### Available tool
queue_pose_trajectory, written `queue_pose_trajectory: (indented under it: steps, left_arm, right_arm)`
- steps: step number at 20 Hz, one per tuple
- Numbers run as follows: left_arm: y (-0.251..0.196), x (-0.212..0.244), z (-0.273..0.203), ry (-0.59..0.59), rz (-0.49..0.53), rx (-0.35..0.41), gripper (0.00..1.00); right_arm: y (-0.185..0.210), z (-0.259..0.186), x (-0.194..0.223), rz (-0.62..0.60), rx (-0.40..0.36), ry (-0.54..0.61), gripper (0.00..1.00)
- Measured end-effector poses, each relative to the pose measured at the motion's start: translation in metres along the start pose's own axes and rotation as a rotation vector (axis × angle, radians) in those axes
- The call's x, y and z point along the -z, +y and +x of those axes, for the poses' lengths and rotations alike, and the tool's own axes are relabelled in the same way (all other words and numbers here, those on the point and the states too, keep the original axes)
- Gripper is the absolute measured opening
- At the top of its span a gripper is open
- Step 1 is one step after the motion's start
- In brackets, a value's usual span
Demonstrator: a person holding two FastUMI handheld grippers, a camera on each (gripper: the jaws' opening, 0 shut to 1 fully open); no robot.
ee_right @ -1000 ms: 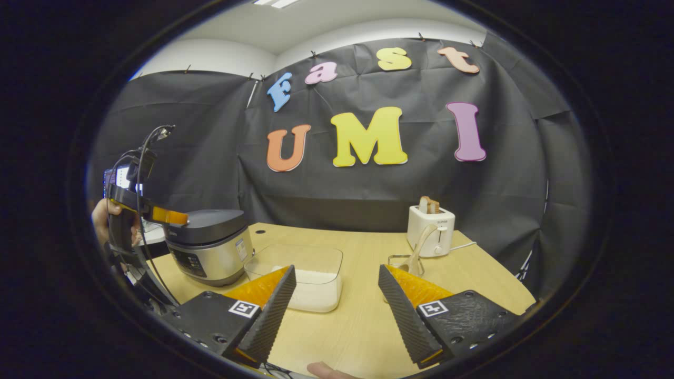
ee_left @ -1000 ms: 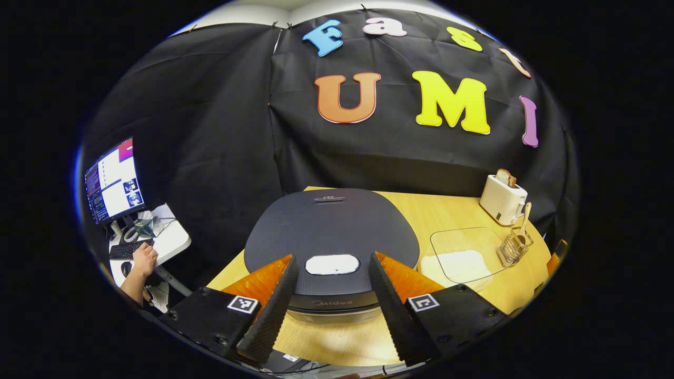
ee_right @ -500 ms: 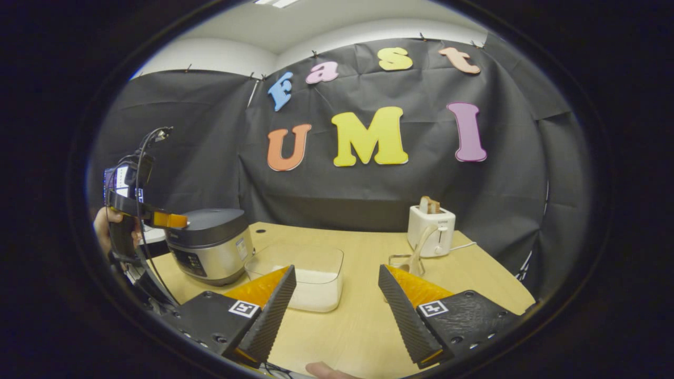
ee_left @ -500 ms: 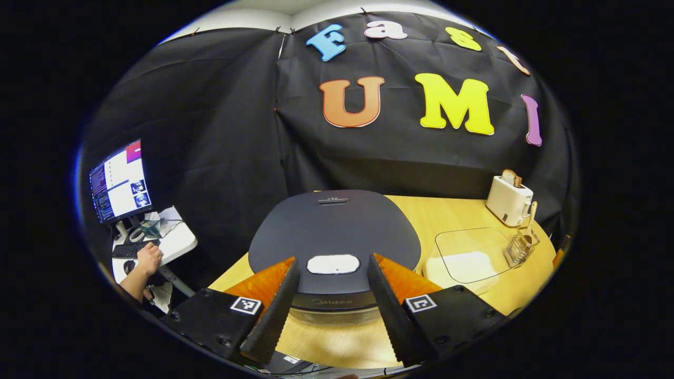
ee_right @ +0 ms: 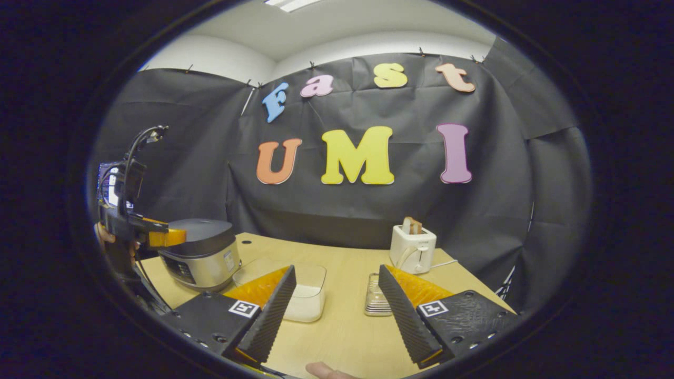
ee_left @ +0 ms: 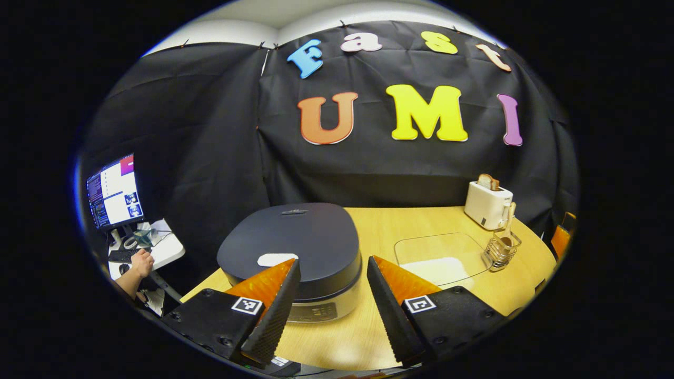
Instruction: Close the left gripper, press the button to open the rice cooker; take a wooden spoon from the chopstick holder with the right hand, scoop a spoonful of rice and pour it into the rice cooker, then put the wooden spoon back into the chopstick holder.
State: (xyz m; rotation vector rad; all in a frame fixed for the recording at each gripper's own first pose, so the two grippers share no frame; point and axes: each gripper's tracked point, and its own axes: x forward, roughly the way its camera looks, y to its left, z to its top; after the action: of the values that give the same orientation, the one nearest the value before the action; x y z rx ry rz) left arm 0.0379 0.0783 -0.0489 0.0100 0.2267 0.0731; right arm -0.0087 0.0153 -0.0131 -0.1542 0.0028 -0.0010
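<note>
The wooden table is the largest item on the floor, set against the black cloth wall. In the left gripper view, a side desk with a lit monitor stands off to the left, and a person's hand rests at a keyboard there.

The rice cooker sits at the table's near left corner. Its dark lid is down and shut, and the pale oval button on the lid front is partly hidden behind one finger of the left gripper. That gripper stands wide apart, holding nothing, poised in front of the cooker and not touching the button. In the right gripper view the same tool appears at the far left beside the cooker, held in a hand.

The clear rice container lies just to the right of the cooker, with a layer of white rice in the bottom. In the right gripper view it sits between the cooker and the wire holder.

The white toaster stands at the back right with a slice of bread in its slot.

The wire chopstick holder stands just in front of the toaster, and the wooden spoon stands upright in it, leaning toward the toaster.

The right gripper is spread wide and empty, low over the table's near edge, well short of the holder. A fingertip shows at the bottom edge.
</note>
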Motion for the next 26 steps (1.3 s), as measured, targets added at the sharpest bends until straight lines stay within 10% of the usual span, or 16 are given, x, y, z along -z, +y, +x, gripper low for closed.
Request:
queue_pose_trajectory:
  steps: [15, 26]
  left_arm:
    - [-0.142, 0.006, -0.075, -0.158, 0.046, 0.277, 0.86]
    - [-0.119, 0.002, -0.067, -0.197, -0.031, 0.210, 0.89]
  right_arm:
    - [0.001, -0.017, 0.017, 0.107, 0.002, 0.065, 0.94]
    - [0.022, -0.015, 0.030, 0.019, -0.049, 0.072, 0.94]
